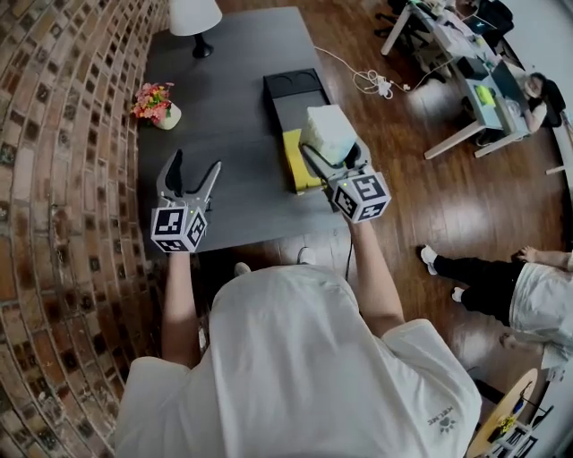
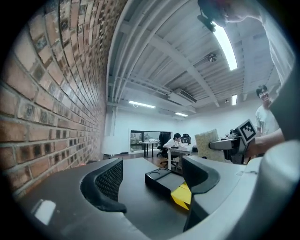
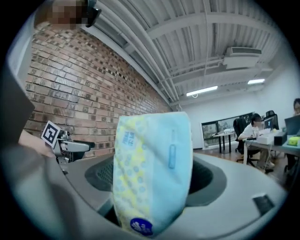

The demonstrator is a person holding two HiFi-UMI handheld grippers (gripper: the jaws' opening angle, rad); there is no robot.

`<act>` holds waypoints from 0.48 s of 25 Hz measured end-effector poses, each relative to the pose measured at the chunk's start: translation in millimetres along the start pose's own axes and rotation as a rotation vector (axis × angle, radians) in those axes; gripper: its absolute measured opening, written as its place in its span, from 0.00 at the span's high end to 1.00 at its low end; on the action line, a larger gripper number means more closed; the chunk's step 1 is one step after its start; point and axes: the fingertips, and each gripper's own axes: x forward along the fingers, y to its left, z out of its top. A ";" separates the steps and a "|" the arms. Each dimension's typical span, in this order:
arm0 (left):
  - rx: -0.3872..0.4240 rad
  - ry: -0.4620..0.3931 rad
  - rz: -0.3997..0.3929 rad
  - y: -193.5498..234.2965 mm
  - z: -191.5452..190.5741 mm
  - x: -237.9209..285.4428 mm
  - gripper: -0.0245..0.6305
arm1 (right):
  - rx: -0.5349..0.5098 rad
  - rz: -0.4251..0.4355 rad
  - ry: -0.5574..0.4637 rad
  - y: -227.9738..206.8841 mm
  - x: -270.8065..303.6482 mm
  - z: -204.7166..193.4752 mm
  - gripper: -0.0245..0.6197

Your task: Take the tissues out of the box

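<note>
My right gripper [image 1: 332,150] is shut on a pale blue and yellow tissue pack [image 1: 327,133], held in the air above the yellow box part [image 1: 299,161]. In the right gripper view the tissue pack [image 3: 153,171] stands upright between the jaws and fills the middle of the frame. A black box [image 1: 297,97] lies open on the dark table [image 1: 224,116], just beyond the yellow part. My left gripper [image 1: 195,175] hovers open over the table's front left, with nothing between its fingers. The left gripper view shows the black box [image 2: 161,180] and the yellow part [image 2: 183,195] ahead.
A flower pot [image 1: 156,106] and a white lamp [image 1: 196,20] stand at the table's far left, by the brick wall [image 1: 54,179]. A cable [image 1: 372,82] lies on the wooden floor to the right. Office desks [image 1: 466,63] and seated people fill the far right.
</note>
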 end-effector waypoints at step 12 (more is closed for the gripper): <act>0.032 -0.076 0.157 -15.8 3.3 -31.2 0.39 | -0.073 -0.195 -0.075 24.0 -43.3 -0.8 0.33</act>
